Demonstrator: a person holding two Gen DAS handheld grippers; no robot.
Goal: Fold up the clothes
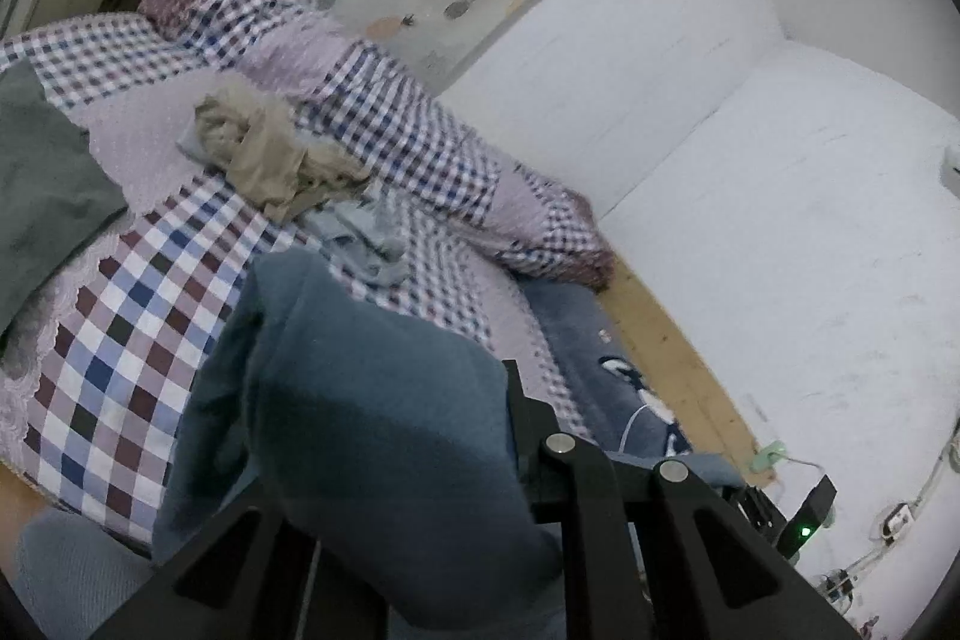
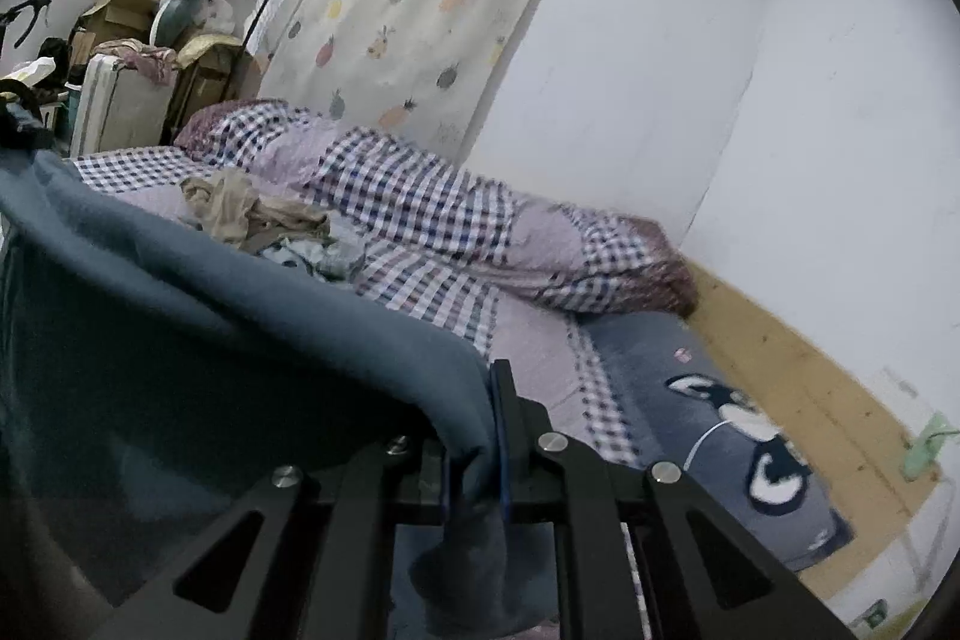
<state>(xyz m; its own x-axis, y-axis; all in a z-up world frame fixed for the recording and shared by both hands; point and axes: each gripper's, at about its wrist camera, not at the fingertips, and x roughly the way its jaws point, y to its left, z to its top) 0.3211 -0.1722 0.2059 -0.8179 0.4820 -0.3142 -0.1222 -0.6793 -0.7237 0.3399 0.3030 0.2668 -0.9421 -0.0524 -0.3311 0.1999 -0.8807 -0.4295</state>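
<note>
A blue-grey garment (image 1: 372,400) hangs in the air in front of the bed, held up between both grippers. In the left wrist view it drapes over my left gripper (image 1: 480,436) and hides the left finger. Only the right finger (image 1: 516,400) shows, pressed against the cloth, so this gripper is shut on it. In the right wrist view my right gripper (image 2: 474,454) is shut on a bunched edge of the same blue-grey garment (image 2: 210,328), pinched between the blue pads (image 2: 501,436). From there the cloth stretches away to the left.
On the checked bedsheet (image 1: 138,340) lie a crumpled beige pile (image 1: 270,154), a light blue garment (image 1: 366,238) and a dark grey-green garment (image 1: 42,178). A rolled checked quilt (image 2: 450,220) runs along the wall. A blue cartoon blanket (image 2: 720,418) covers the bed's right end beside the wooden frame (image 2: 798,376). Boxes and a clothes rack (image 2: 132,10) stand far left.
</note>
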